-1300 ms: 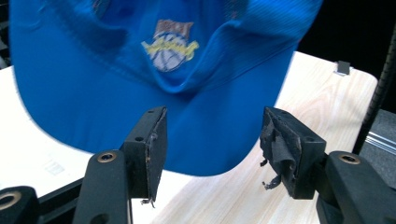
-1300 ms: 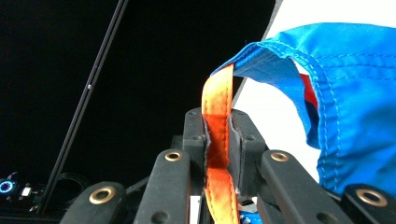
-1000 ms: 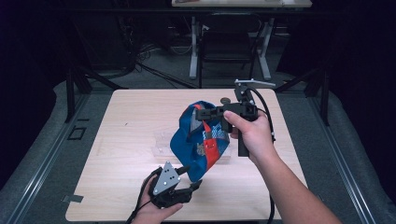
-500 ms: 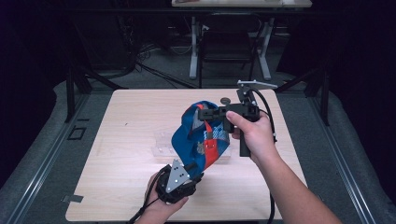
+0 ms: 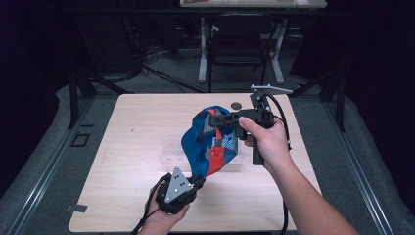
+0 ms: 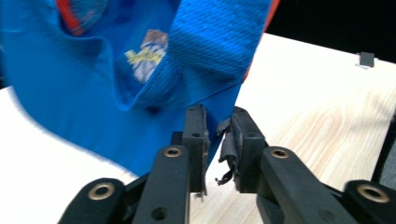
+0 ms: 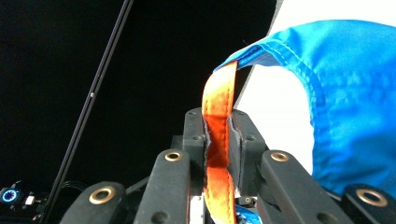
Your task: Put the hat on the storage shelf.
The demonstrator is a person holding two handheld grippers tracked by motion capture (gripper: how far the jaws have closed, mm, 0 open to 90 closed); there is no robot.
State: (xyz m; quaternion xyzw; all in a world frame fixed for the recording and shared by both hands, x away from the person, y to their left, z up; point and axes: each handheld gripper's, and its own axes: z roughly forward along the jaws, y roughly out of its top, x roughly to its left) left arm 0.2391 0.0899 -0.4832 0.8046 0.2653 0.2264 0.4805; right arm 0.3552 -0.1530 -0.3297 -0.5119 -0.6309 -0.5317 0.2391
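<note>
Table — pale wood-grain top, carrying everything below; dark floor and a chair's metal legs beyond its far edge.

Blue garment — bright blue fabric with orange-red trim and a small printed patch, held up off the table and stretched between the two tools. It hangs just left of the right tool and runs down to the left tool at the near edge. In the left tool's view the fabric sits directly ahead of the jaws and above them, the printed emblem showing on a fold.

Clear plastic box — flat, see-through, lying on the table under the hanging garment, between the two tools.

Right tool — held raised in the person's right hand, jaws pointing left. Closed on the garment's orange strap; the right tool's view shows the strap pinched flat between both pads, rising above them and curving over into the blue cloth.

Left tool — low at the near edge, grey three-cornered plate on top, held in the left hand. Its jaws have just been closing with the lower edge of the blue cloth between them; a narrow gap remains, and I cannot tell whether the pads press the cloth.

Small dark round object — on the table just behind the right tool.
</note>
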